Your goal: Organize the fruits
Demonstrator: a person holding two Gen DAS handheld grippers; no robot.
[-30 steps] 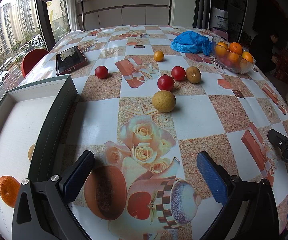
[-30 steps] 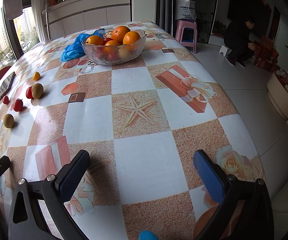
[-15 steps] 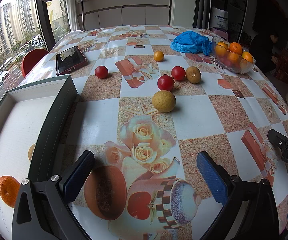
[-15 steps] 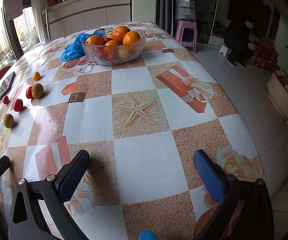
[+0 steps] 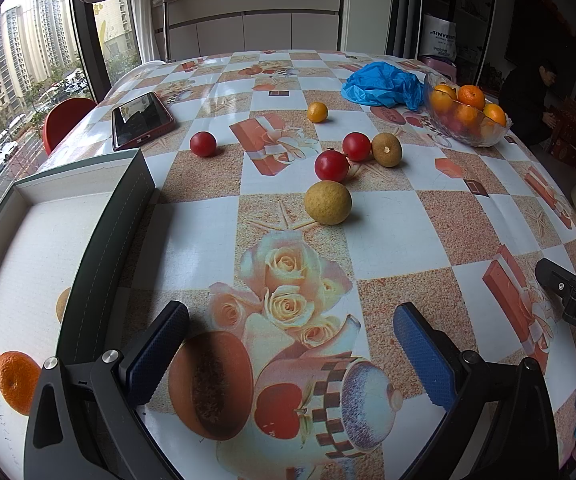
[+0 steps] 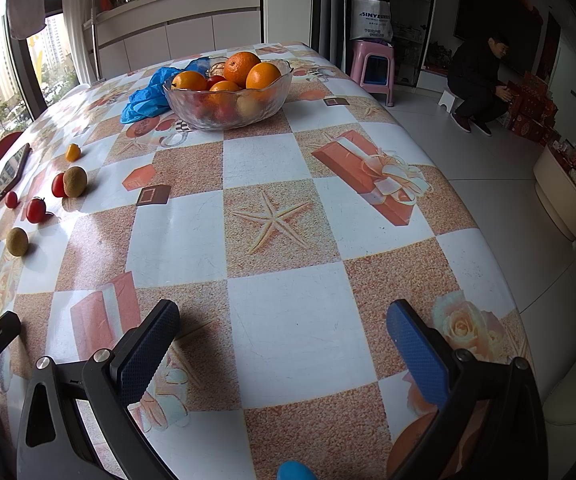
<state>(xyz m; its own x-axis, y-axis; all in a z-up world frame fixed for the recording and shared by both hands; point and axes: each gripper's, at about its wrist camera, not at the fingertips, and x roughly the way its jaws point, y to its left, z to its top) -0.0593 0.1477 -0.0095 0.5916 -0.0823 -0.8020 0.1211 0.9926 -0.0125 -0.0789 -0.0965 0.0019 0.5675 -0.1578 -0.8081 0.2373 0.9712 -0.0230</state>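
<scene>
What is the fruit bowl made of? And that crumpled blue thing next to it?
The fruit bowl looks like clear glass: the oranges show through its wavy, shiny wall. It could also be clear plastic. The crumpled blue thing looks like thin plastic, maybe a bag or gloves: it is glossy and full of soft creases.

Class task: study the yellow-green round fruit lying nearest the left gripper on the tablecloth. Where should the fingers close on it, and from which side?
Grip the yellow-green fruit across its widest middle, coming straight forward from the open left gripper. It is nearly round, sits alone on flat cloth, and the red tomato crowds only its far side.
</scene>
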